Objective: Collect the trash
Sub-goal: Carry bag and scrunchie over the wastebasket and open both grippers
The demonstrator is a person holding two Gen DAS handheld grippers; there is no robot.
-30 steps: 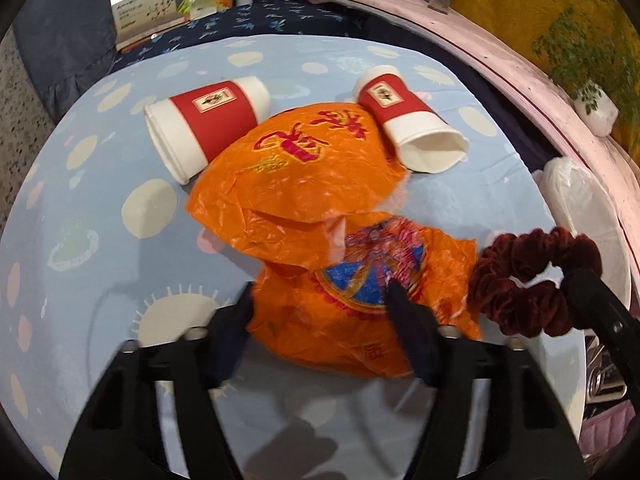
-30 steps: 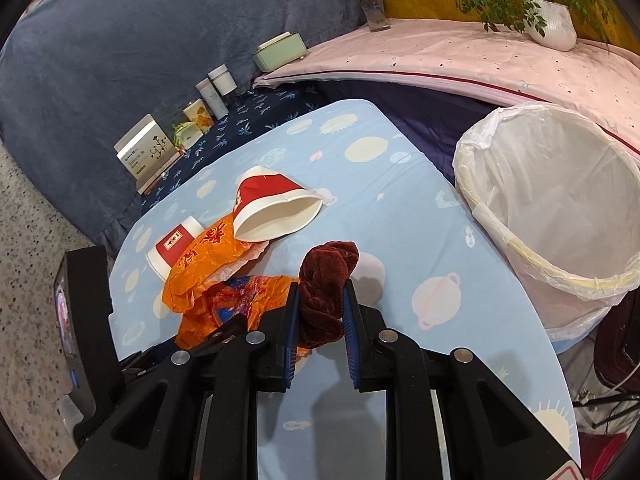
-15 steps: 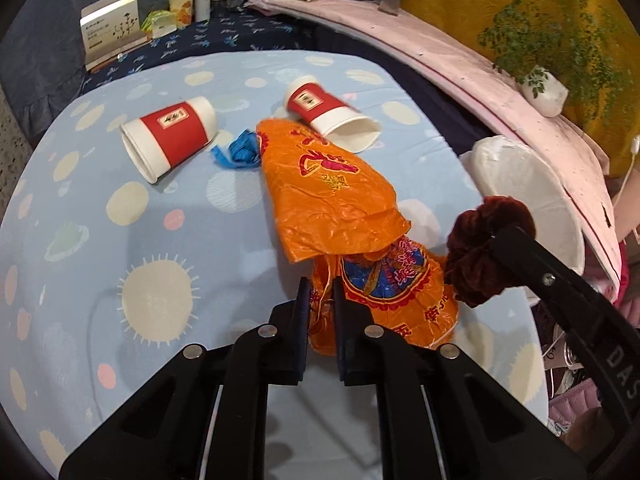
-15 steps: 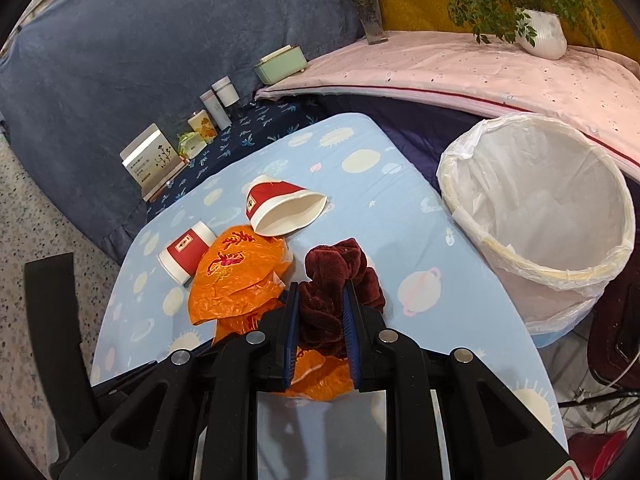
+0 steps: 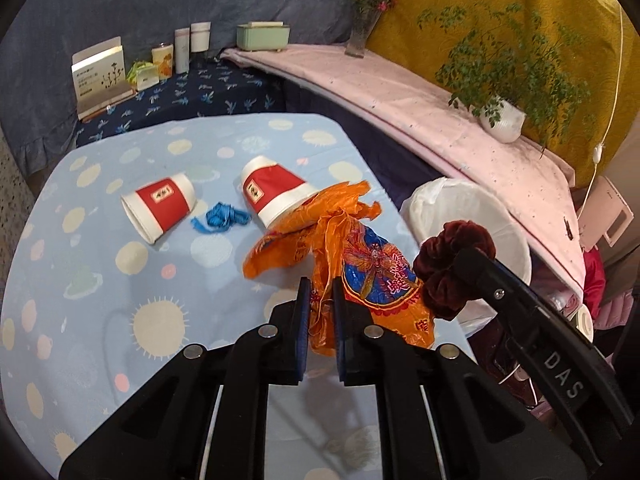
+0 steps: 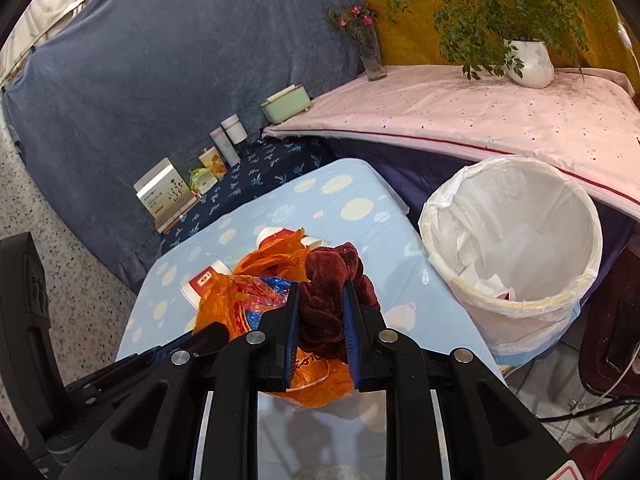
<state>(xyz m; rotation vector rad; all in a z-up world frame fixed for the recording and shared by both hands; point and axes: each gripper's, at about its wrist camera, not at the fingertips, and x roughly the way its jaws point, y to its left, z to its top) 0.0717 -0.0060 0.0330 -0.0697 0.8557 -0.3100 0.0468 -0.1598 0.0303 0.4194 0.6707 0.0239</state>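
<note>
My left gripper (image 5: 319, 294) is shut on a crumpled orange plastic bag (image 5: 360, 264) and holds it lifted above the blue table (image 5: 100, 300). My right gripper (image 6: 319, 296) is shut on a dark red velvet scrunchie (image 6: 332, 276), which also shows in the left wrist view (image 5: 452, 268). The orange bag hangs just left of it (image 6: 240, 300). A white-lined trash bin (image 6: 516, 248) stands to the right beside the table. Two red-and-white paper cups (image 5: 160, 204) (image 5: 276, 190) and a blue scrap (image 5: 220, 218) lie on the table.
A dark blue shelf at the back holds a card box (image 5: 102, 76), small bottles (image 5: 182, 50) and a green box (image 5: 262, 36). A pink-covered ledge (image 6: 500, 112) carries a flower vase (image 6: 370, 52) and a potted plant (image 6: 528, 60).
My left gripper closed on the orange bag and lifted it off the table, uncovering the blue scrap. Both grippers rose and moved right toward the bin with their loads.
</note>
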